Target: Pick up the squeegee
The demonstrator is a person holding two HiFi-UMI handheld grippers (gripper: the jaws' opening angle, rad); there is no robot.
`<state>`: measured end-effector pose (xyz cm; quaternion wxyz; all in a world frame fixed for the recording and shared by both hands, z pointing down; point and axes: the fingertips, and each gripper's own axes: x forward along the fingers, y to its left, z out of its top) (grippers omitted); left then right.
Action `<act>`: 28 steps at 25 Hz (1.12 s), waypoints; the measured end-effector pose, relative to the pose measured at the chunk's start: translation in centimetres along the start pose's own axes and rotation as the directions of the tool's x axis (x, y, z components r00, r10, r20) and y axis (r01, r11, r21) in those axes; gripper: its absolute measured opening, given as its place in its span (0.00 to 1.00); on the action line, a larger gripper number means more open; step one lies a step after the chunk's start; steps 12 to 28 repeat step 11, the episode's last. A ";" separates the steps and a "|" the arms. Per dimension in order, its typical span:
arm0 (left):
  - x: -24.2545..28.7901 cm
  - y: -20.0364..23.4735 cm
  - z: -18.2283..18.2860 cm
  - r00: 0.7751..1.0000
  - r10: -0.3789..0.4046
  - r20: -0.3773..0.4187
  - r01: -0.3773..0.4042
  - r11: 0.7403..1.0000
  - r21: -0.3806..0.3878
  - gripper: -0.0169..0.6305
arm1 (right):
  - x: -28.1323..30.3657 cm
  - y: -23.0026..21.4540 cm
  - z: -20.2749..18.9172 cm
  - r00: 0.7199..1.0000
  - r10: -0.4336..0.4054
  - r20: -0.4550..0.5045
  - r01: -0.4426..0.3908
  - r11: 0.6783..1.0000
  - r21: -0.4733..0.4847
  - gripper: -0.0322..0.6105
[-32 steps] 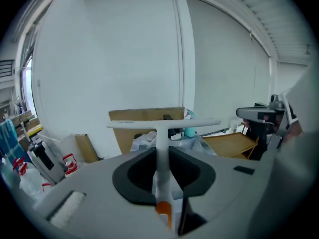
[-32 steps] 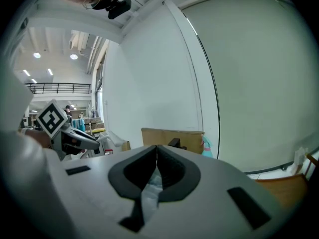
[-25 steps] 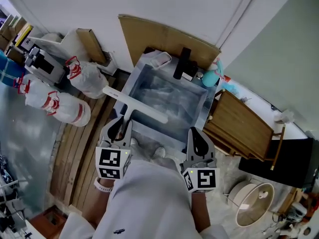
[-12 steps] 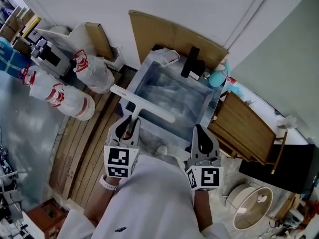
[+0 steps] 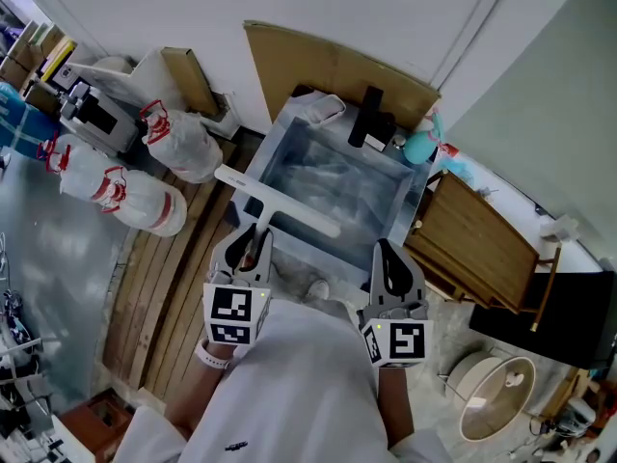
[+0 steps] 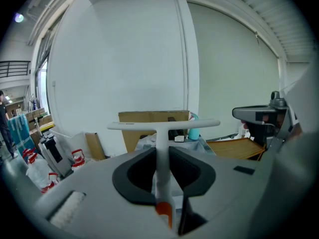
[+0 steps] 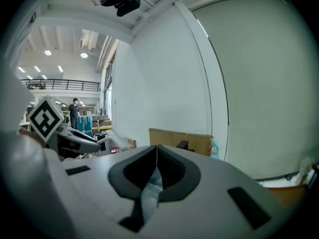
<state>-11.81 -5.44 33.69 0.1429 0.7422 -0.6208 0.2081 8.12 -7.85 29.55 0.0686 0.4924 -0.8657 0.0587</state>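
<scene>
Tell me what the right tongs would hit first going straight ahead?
Probably the plastic-lined sink just ahead of the right tongs; if they pass over it, the black tap by the cardboard sheet. Depth is unclear.

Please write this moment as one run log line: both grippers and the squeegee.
left gripper: shut on squeegee handle | right gripper: shut, empty | squeegee: held, blade ahead of jaws

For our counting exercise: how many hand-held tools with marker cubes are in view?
2. The left tool sits lower left of centre, gripping the squeegee; the right tool sits lower right of centre, jaws shut, empty. None appears hidden.
</scene>
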 end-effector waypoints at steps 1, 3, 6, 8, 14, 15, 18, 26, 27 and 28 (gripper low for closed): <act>0.1 -0.1 0.0 1.000 -0.002 -0.001 0.002 1.000 -0.002 0.15 | 0.0 -0.2 0.0 1.000 -0.004 0.000 0.004 1.000 0.001 0.06; 0.1 -0.2 -0.1 1.000 -0.006 -0.005 0.006 1.000 -0.003 0.15 | 0.0 -0.5 0.1 1.000 -0.010 0.000 0.010 1.000 0.002 0.06; 0.3 -0.4 0.0 1.000 -0.011 -0.001 0.011 1.000 -0.003 0.15 | 0.0 -0.6 0.1 1.000 -0.008 0.000 0.008 1.000 -0.007 0.06; 0.5 -0.5 0.1 1.000 -0.012 0.000 0.012 1.000 -0.002 0.15 | 0.1 -0.5 0.0 1.000 -0.005 0.000 0.005 1.000 -0.008 0.06; 0.7 -0.7 0.3 1.000 -0.012 0.002 0.012 1.000 0.002 0.15 | 0.1 -0.5 -0.2 1.000 -0.001 -0.001 0.001 1.000 -0.005 0.06; 0.7 -0.7 0.3 1.000 -0.012 0.002 0.012 1.000 0.002 0.15 | 0.1 -0.5 -0.2 1.000 -0.001 -0.001 0.001 1.000 -0.005 0.06; 0.7 -0.7 0.3 1.000 -0.012 0.002 0.012 1.000 0.002 0.15 | 0.1 -0.5 -0.2 1.000 -0.001 -0.001 0.001 1.000 -0.005 0.06; 0.7 -0.7 0.3 1.000 -0.012 0.002 0.012 1.000 0.002 0.15 | 0.1 -0.5 -0.2 1.000 -0.001 -0.001 0.001 1.000 -0.005 0.06; 0.7 -0.7 0.3 1.000 -0.012 0.002 0.012 1.000 0.002 0.15 | 0.1 -0.5 -0.2 1.000 -0.001 -0.001 0.001 1.000 -0.005 0.06; 0.7 -0.7 0.3 1.000 -0.012 0.002 0.012 1.000 0.002 0.15 | 0.1 -0.5 -0.2 1.000 -0.001 -0.001 0.001 1.000 -0.005 0.06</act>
